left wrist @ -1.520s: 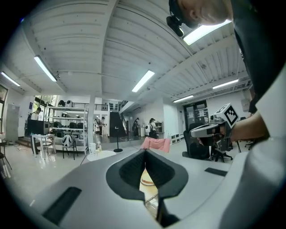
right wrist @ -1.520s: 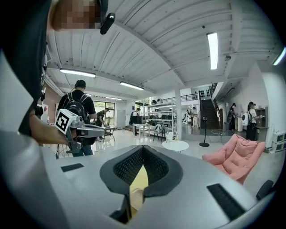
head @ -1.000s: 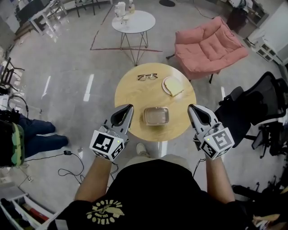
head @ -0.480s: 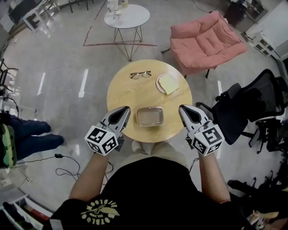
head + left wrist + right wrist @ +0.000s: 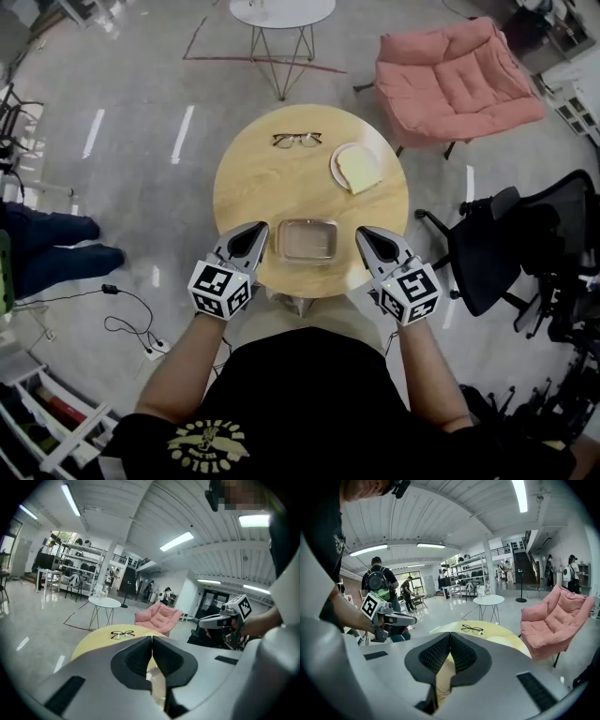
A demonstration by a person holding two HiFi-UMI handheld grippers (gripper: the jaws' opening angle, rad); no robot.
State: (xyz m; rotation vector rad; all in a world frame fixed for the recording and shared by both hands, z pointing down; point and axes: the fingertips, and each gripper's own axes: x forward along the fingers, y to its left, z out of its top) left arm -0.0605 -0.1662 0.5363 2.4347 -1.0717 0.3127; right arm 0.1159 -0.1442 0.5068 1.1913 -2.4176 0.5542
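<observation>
A round wooden table [image 5: 246, 187] stands below me. On it lie a pair of glasses [image 5: 296, 140], a white plate with a slice of bread [image 5: 356, 167] and a clear rectangular container [image 5: 307, 240] near the front edge. My left gripper [image 5: 260, 227] hovers just left of the container and my right gripper [image 5: 363, 232] just right of it, neither touching it. Both are shut with nothing between the jaws. In the left gripper view the shut left gripper [image 5: 152, 637] points over the table toward the glasses [image 5: 123, 633]. In the right gripper view the right gripper [image 5: 450, 634] points toward the glasses [image 5: 472, 629].
A pink armchair [image 5: 459, 70] stands behind the table on the right, a small white round table [image 5: 281, 11] farther back, and a black office chair [image 5: 525, 234] at the right. A cable [image 5: 122, 328] lies on the floor at the left. People stand in the distance [image 5: 377, 585].
Both grippers have drawn in closer to the container's sides and tilted down, so the table and glasses now show in the gripper views. The jaws stayed shut.
</observation>
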